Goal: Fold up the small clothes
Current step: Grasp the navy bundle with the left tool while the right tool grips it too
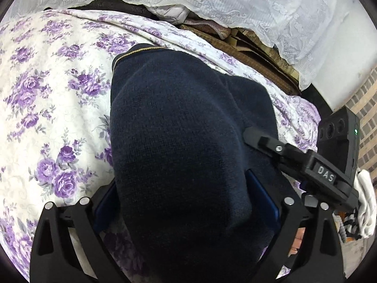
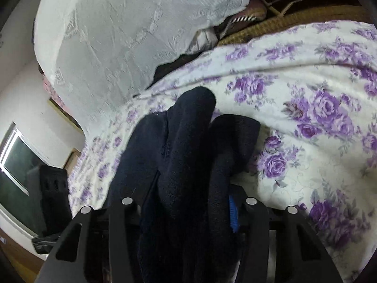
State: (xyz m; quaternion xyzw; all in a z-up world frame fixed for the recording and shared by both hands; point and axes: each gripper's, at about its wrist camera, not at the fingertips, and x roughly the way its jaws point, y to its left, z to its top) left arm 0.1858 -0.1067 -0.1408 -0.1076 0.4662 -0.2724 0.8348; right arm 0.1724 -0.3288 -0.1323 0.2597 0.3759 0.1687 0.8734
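Observation:
A dark navy knitted garment (image 1: 179,127) with a thin yellow trim line at its far edge hangs over the purple-flowered bed sheet (image 1: 47,94). My left gripper (image 1: 186,200) is shut on it; the knit bulges between the blue pads (image 1: 261,195). My right gripper (image 1: 256,139) shows at the right of the left wrist view, its black fingers on the garment's right edge. In the right wrist view my right gripper (image 2: 188,202) is shut on bunched folds of the same navy knit (image 2: 186,141), which hides most of its fingers; one blue pad (image 2: 233,212) shows.
A white lace cover (image 1: 259,7) drapes over piled bedding and a woven mat (image 1: 264,56) at the far side. The flowered sheet (image 2: 306,94) fills the right wrist view's right. A wall, a window (image 2: 16,162) and a brick floor (image 1: 365,108) lie beyond the bed's edge.

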